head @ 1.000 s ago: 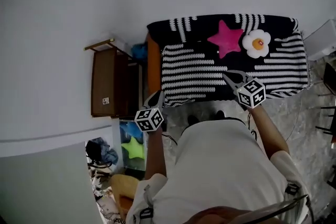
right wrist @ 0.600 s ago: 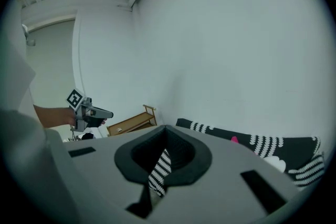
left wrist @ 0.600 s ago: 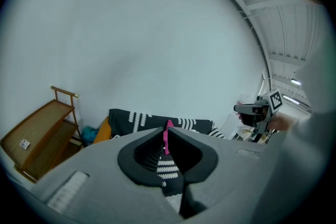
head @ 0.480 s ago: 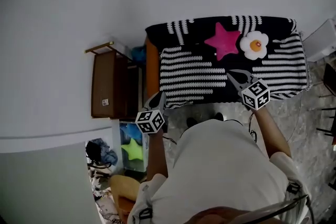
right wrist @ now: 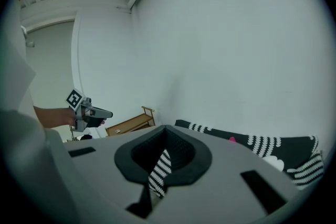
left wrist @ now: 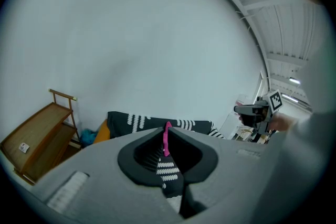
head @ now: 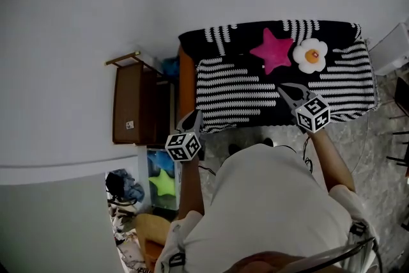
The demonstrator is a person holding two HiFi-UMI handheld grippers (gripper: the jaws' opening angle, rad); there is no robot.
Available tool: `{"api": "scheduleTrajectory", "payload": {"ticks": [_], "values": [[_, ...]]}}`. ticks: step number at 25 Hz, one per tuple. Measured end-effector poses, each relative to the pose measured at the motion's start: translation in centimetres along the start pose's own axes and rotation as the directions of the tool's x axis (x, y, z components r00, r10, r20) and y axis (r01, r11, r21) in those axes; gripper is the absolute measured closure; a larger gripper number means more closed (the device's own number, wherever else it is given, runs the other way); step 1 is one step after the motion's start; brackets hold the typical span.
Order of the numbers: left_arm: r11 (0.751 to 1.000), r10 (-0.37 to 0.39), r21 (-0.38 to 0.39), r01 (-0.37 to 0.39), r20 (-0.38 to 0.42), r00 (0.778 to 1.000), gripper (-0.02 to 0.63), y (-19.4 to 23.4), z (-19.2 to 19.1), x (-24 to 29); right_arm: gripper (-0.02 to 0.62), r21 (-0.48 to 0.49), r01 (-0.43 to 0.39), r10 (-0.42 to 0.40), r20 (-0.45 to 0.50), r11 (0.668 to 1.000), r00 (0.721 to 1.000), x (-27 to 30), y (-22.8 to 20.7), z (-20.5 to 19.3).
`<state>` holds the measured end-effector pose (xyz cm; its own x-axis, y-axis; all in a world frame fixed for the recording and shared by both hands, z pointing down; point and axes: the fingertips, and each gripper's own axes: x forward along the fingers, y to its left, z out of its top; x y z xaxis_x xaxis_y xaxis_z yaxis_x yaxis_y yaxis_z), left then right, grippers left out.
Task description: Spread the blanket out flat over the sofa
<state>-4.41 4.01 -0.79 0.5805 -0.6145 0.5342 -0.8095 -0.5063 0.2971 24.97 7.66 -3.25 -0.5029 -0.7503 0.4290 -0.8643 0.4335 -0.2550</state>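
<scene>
The black-and-white striped blanket [head: 255, 83] lies over the sofa [head: 186, 83], covering the seat and backrest. A pink star pillow [head: 271, 50] and a fried-egg pillow [head: 310, 55] rest on it near the back. My left gripper [head: 194, 117] is at the blanket's front left corner, shut on a fold of striped cloth [left wrist: 168, 170], with a pink strip showing between the jaws. My right gripper [head: 285, 90] is over the front middle of the seat. It is shut on another striped fold [right wrist: 159, 171]. Each gripper shows in the other's view.
A wooden side shelf [head: 134, 102] stands left of the sofa against the wall. A green star cushion [head: 164, 181] lies by my left side, with clutter [head: 123, 187] beside it. A white box [head: 391, 51] sits to the right of the sofa. Marble floor [head: 370, 150] runs in front.
Both grippers have drifted slightly to the right, still holding the blanket's front edge. The blanket and pillows look the same.
</scene>
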Motion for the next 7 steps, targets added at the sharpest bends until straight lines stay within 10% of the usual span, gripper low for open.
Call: {"api": "scheduleTrajectory", "payload": {"ticks": [7], "values": [[1.000, -0.008, 0.010, 0.008, 0.008, 1.000, 0.568, -0.02, 0.44, 0.04, 0.592, -0.007, 0.003, -0.003, 0.007, 1.000, 1.000, 0.32, 0.18, 0.42]]}}
